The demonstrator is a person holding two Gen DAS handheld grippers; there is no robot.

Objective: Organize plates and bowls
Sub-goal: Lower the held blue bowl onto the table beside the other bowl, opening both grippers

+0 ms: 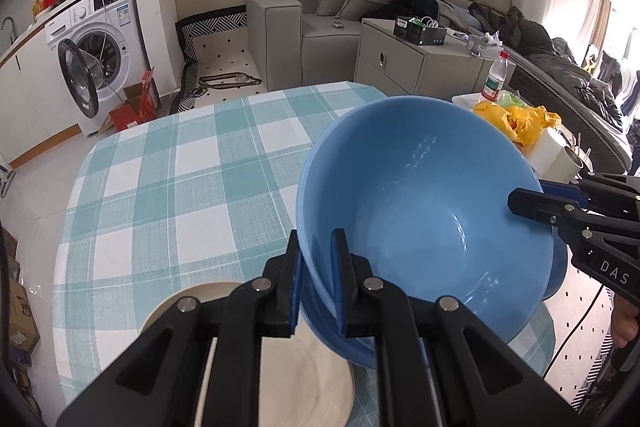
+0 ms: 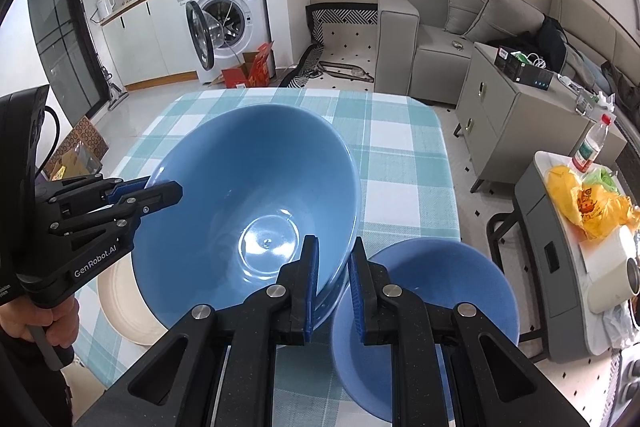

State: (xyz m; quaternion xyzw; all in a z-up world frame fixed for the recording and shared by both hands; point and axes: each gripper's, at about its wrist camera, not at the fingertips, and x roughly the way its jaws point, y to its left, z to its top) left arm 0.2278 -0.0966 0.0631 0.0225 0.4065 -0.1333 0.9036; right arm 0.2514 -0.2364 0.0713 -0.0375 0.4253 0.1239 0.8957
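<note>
Two tools share one load: the left tool and right tool each pinch opposite rims of a large blue bowl, tilted above the checked worktop, apparently for nesting in the second blue bowl beside a cream plate.

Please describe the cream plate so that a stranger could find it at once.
Find the checked table. At its near edge, the cream plate lies flat, partly hidden under the big blue bowl that both grippers hold. It is the only pale, flat dish; its neighbours are deep blue bowls.
</note>
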